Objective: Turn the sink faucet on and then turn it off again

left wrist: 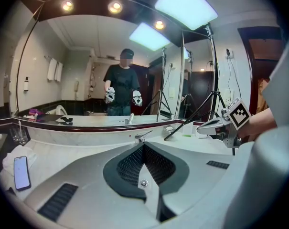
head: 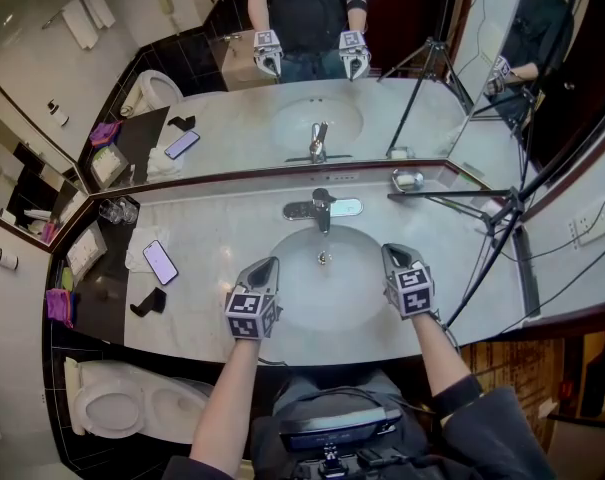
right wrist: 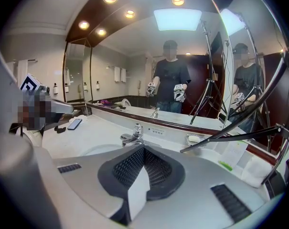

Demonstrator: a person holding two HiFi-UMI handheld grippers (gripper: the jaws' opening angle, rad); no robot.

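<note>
Now both hand-held grippers hang over the basin (head: pixel 327 303), and the faucet (head: pixel 322 209) is untouched.

The faucet stands at the middle of the back edge of the worktop (head: pixel 222 223), just behind the basin. Its body is upright, and its spout points toward the front edge and reaches over the back rim of the basin, so its long axis runs from back to front. The left hand-held gripper (head: pixel 268 265) is above the front-left part of the basin and the right hand-held gripper (head: pixel 392 252) is above the front-right part. Each is near the front edge of the worktop, well apart from the faucet, and points toward the back edge. Each has its jaws together with nothing between them. A phone (head: pixel 160 261) lies flat on the worktop, toward its left edge.
</note>
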